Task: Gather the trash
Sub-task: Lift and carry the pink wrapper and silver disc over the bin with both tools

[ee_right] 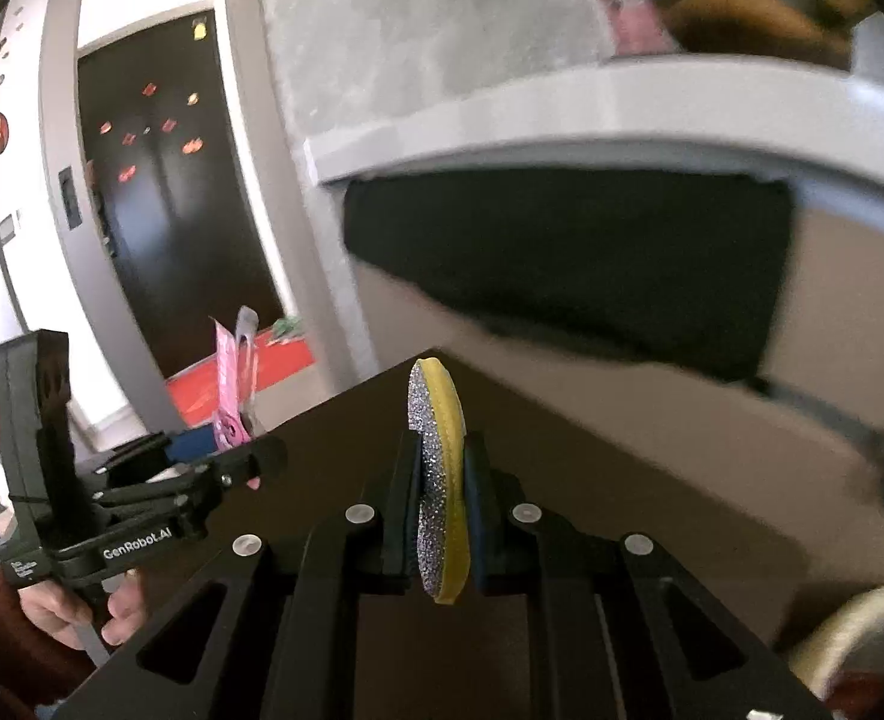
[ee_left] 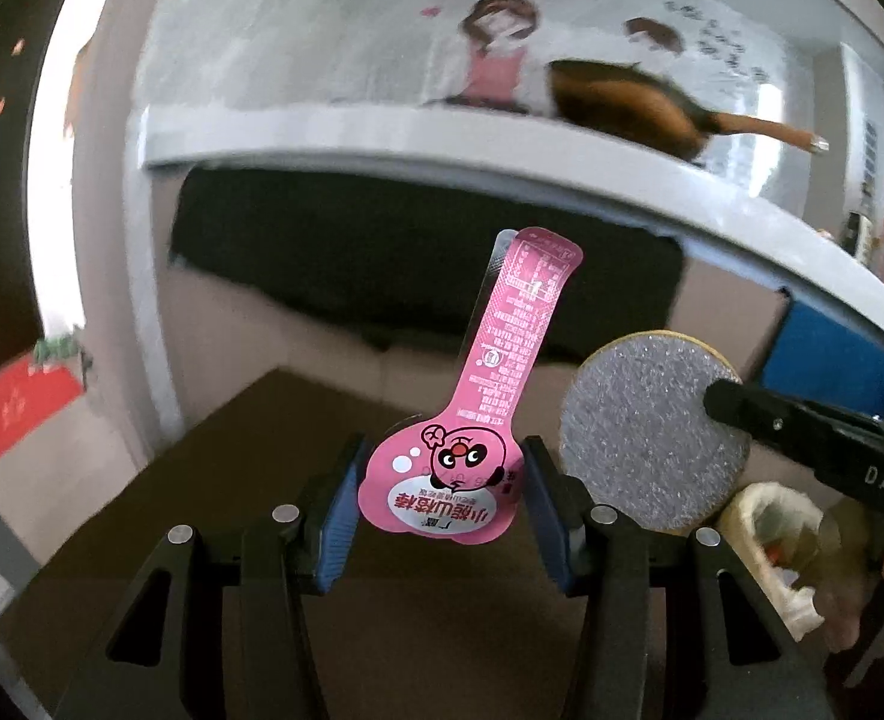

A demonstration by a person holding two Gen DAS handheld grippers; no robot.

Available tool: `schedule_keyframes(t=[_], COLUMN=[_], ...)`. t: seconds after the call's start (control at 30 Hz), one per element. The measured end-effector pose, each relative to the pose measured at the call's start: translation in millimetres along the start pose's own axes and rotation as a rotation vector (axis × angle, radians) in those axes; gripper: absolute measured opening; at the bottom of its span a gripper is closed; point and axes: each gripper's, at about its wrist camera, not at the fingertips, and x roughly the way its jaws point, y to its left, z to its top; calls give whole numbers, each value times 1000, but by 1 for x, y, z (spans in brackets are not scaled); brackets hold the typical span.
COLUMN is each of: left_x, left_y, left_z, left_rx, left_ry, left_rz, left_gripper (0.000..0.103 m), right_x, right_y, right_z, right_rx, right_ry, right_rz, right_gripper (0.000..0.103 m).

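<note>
The left tongs [ee_left: 442,480] hold a pink wrapper [ee_left: 478,420], a flat snack packet with a round head and a long neck. The two blue pads [ee_left: 340,516] stand on both sides of the round head. A small gap shows between each pad and the packet edge, so the tongs are only partly closed, and I cannot tell if they really press the wrapper. The neck of the wrapper points up and a little to the right, toward the white table [ee_left: 442,150].

The right tongs [ee_right: 442,480] are closed on a round sponge pad [ee_right: 439,480]. The pad stands on its edge between the two fingers, its grey glittering face to the left and its yellow layer to the right. In the left wrist view the same sponge pad [ee_left: 652,426] is just to the right of the pink wrapper, and the black finger [ee_left: 760,408] of the right tongs lies across its right side.

Both things are in the air, below and in front of the white table edge. On that table lies a brown brush [ee_left: 634,108] with a wooden handle. Below the sponge pad, at the lower right, is a pale bag [ee_left: 772,528] with an open mouth; what is inside is blurred.
</note>
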Motion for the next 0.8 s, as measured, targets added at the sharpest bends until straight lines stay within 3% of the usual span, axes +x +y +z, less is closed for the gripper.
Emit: schedule_keyframes(t=[0.37,0.63,0.8], left_x=[-15,-19,-12], left_y=[-129,-210,-254], left_z=[38,34,24], left_rx=[83,135,157], left_ry=[-114,-146,-118], left_rz=[-111,-194,-249], left_gripper=[51,51,51], right_x=[-135,-199,-228], right_y=[-64,-94,-120], right_z=[-3,-20,-39], right_rx=[16,17,53], right_ry=[-171,-232,-245], right_rz=[-171,-305,-368], right_gripper=[13,13,13])
